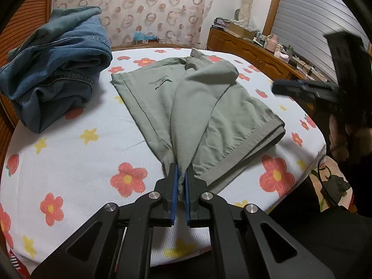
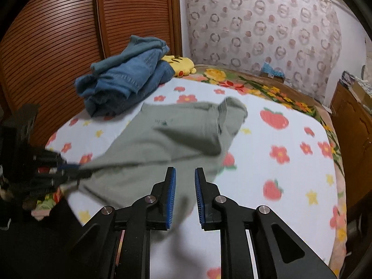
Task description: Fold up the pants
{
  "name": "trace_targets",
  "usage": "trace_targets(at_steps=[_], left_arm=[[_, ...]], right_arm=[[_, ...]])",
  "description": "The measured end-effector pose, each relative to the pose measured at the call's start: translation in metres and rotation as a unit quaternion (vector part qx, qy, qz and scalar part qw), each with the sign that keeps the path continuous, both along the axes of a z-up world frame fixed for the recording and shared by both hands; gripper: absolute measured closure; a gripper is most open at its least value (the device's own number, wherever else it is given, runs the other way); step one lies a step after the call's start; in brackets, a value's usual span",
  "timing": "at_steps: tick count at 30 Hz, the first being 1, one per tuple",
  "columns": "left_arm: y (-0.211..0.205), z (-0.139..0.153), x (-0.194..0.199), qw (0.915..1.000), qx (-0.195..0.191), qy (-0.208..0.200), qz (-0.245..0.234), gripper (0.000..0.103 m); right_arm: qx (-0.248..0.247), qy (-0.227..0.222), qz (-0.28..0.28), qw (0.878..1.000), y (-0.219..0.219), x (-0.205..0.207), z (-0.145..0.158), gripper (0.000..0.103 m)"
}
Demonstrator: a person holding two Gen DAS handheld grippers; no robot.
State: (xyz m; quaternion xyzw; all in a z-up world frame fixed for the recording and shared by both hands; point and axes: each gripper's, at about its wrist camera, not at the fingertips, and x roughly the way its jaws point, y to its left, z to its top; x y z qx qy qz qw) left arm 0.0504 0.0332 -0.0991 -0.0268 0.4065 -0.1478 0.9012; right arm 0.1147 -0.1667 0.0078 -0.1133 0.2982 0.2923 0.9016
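While my left gripper (image 1: 181, 176) pinches the pants (image 1: 209, 107) at their near edge, they stretch away from it, my right gripper (image 2: 185, 186) spread above them.

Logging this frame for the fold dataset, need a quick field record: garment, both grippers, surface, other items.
garment: grey-green shorts, partly folded, one layer pulled up toward the camera
left gripper: shut on a pinch of the shorts' fabric
right gripper: open, holding nothing, above the shorts' near edge
surface: flower-print sheet
other items: crumpled blue jeans at the far left, apart from the shorts; yellow plush toy behind the jeans
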Motion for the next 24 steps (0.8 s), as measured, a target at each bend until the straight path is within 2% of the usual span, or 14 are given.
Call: trace_targets(at_steps=[1, 4, 10, 24], left_arm=[[0.0, 0.0, 0.0, 1.0, 0.0, 0.0, 0.001, 0.098], [0.0, -0.002, 0.001, 1.0, 0.002, 0.001, 0.002, 0.098], [0.0, -0.002, 0.001, 1.0, 0.004, 0.0, 0.002, 0.098], [-0.001, -0.002, 0.001, 1.0, 0.005, 0.001, 0.002, 0.098]], right_arm=[[0.001, 0.001, -0.001, 1.0, -0.002, -0.005, -0.002, 0.075], [-0.003, 0.0, -0.005, 1.0, -0.004, -0.017, -0.009, 0.071], [-0.003, 0.007, -0.012, 1.0, -0.006, -0.028, -0.017, 0.071], [-0.038, 0.009, -0.012, 0.999, 0.008, -0.036, -0.029, 0.071]])
